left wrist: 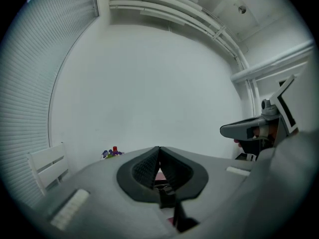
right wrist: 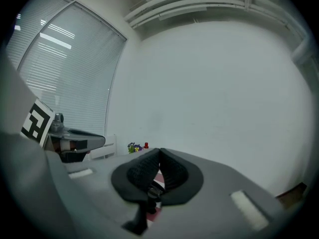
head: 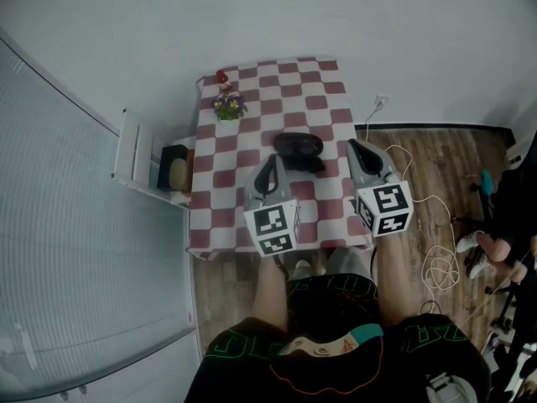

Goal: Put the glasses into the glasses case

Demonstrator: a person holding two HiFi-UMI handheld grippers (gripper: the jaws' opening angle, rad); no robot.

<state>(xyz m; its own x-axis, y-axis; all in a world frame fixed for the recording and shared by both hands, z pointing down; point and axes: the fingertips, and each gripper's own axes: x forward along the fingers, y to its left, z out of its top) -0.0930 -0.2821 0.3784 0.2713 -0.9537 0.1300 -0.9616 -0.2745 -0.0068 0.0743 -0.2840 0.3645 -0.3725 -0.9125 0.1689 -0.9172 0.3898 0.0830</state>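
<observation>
A dark glasses case lies near the middle of the red-and-white checked table. A dark shape, probably the glasses, lies against its near side, too small to tell apart. My left gripper hovers just left of and nearer than the case, jaws shut with nothing between them. My right gripper is held to the right of the case, over the table's right edge, also shut and empty. In the left gripper view my left gripper shows its pads meeting; in the right gripper view my right gripper shows the same.
A small pot of flowers and a red figure stand at the table's far left corner. A white rack with a black-and-yellow item stands left of the table. White cables lie on the wooden floor at the right.
</observation>
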